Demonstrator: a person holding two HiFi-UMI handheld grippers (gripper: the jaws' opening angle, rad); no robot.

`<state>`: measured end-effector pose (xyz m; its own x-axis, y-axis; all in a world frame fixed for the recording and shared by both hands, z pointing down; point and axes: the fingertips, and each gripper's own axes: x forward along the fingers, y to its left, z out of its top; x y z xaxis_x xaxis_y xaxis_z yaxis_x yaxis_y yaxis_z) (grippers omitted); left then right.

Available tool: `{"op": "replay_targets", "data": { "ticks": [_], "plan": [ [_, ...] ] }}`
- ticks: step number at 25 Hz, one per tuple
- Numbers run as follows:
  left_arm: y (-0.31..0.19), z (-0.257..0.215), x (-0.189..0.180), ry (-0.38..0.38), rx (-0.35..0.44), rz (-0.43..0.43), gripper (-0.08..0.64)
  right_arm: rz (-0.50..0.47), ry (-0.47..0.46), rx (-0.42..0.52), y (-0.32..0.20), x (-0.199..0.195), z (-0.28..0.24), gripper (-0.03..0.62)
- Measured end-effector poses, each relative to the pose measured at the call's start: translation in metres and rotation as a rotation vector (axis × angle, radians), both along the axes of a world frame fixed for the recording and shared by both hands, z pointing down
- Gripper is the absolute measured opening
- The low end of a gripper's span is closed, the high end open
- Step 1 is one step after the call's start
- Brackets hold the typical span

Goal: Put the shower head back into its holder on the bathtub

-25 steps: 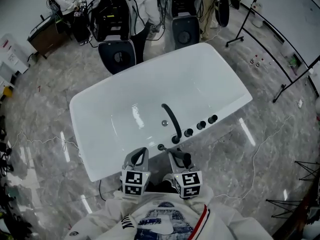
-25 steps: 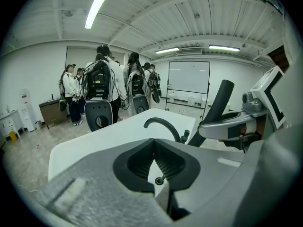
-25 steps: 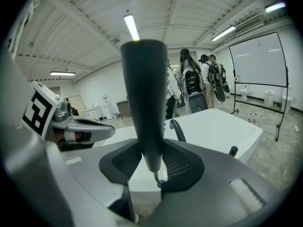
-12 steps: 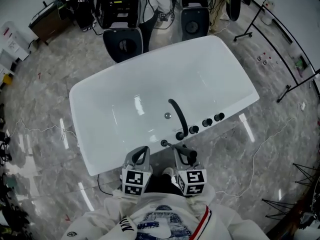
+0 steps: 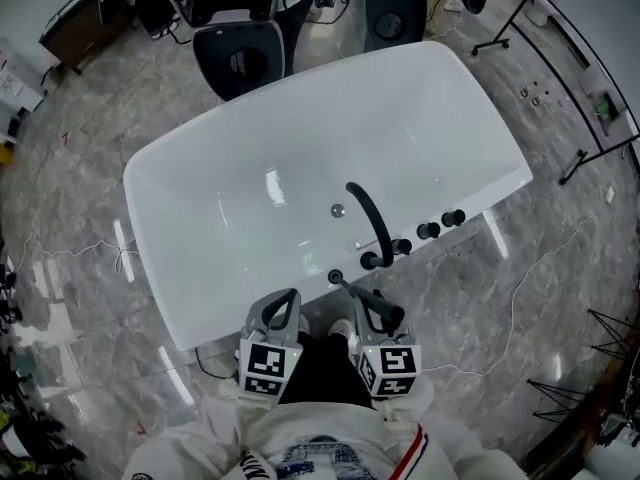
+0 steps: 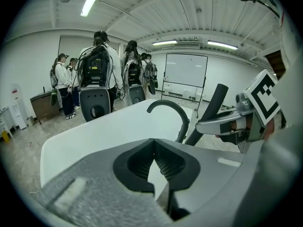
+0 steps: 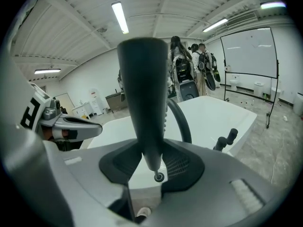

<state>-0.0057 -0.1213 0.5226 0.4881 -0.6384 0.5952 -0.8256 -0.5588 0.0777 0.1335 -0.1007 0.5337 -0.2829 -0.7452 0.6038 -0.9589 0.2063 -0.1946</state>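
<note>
The white bathtub lies ahead, with a black curved faucet and black knobs on its near rim. A small round black holder sits on that rim left of the faucet. My right gripper is shut on the dark shower head, which stands upright between the jaws with its narrow end down, just above the rim by the holder. My left gripper hovers beside it, shut and holding nothing. In the left gripper view the shower head slants at the right, by the faucet.
Several people wearing equipment packs stand beyond the tub's far side, next to black chairs. Black tripod stands are on the right. Thin cables trail over the marble floor around the tub.
Both grippers have sunk a little towards the tub's near rim, and the shower head's lower end now sits closer to the holder. The right jaws have kept their grip.
</note>
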Motion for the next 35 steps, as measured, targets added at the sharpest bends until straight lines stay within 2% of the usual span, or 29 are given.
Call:
{"op": "replay_targets", "data": {
  "ticks": [3, 16, 35],
  "plan": [
    [-0.001, 0.013, -0.001, -0.005, 0.003, 0.013, 0.0, 0.013, 0.001, 0.005, -0.004, -0.001, 0.007, 0.137],
    [-0.014, 0.05, -0.015, 0.018, -0.01, -0.036, 0.001, 0.022, 0.03, 0.002, -0.009, -0.01, 0.04, 0.137],
    [-0.008, 0.104, -0.003, 0.032, -0.017, -0.005, 0.001, 0.046, 0.044, -0.015, -0.003, -0.015, 0.088, 0.137]
  ]
}}
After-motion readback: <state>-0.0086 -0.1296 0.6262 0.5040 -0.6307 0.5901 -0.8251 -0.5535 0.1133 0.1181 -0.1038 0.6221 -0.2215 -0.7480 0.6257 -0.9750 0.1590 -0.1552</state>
